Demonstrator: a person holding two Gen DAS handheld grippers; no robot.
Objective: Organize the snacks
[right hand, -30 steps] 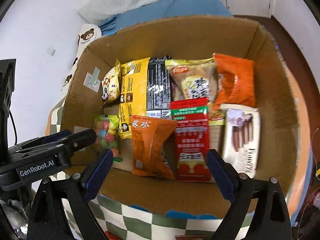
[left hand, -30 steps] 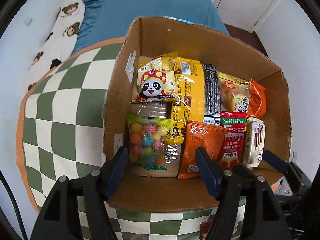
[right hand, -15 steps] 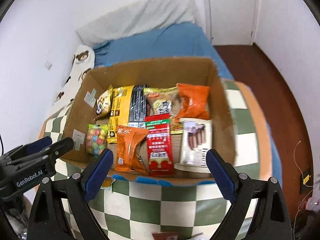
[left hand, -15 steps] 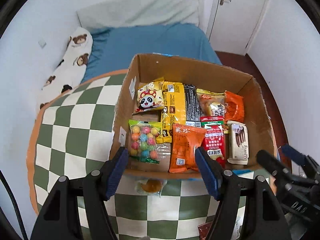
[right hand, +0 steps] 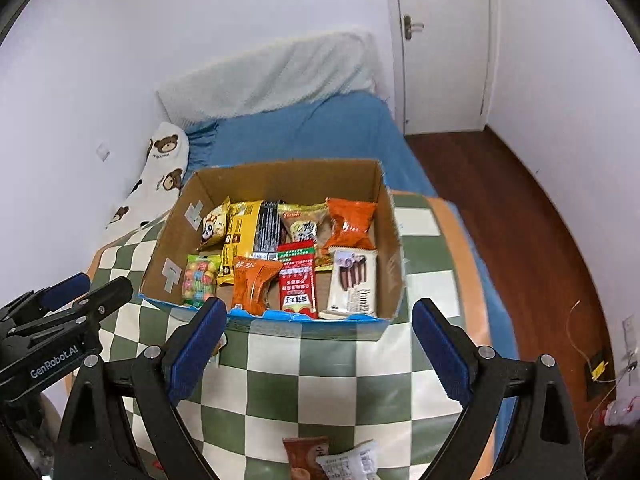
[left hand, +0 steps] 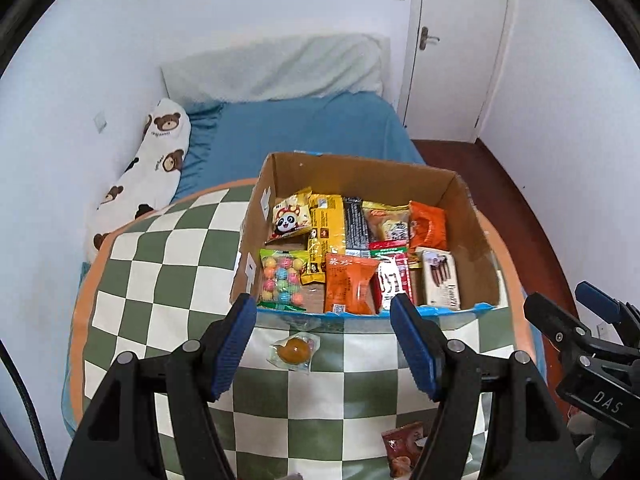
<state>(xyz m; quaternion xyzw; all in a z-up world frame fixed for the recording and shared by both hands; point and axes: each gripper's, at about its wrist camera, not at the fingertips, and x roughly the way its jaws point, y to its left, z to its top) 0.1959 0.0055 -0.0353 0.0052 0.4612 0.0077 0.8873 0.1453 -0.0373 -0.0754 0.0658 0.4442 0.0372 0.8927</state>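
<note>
Now that both grippers have drawn up and back from the cardboard box (left hand: pixel 456 196), far more of the scene shows than a second ago: then the box filled both wrist views, and now the checkered cloth (left hand: pixel 160 280), the blue bed (left hand: pixel 312 128) and the door (right hand: pixel 440 40) are all in sight. The left gripper (left hand: pixel 322 344) has its jaws spread with nothing between them, and the right gripper (right hand: pixel 316 356) likewise stands wide and empty. Inside the box the snacks lie in tidy rows as before, among them the panda packet (left hand: pixel 290 220), the bag of coloured candy balls (left hand: pixel 280 278), the orange pouch (left hand: pixel 350 282) and the white wafer pack (left hand: pixel 440 280). The pull-back reveals what is left outside: a small clear-wrapped orange sweet (left hand: pixel 295 350) on the cloth just in front of the box's near wall, a brown packet (right hand: pixel 308 458) at the near edge of the cloth, and a white wrapper (right hand: pixel 352 462) touching it. The task thus looks largely done but not finished, and the retreat reads as a move to find these strays; the orange sweet, lying below the left gripper's open jaws, seems the likeliest next pick.
</note>
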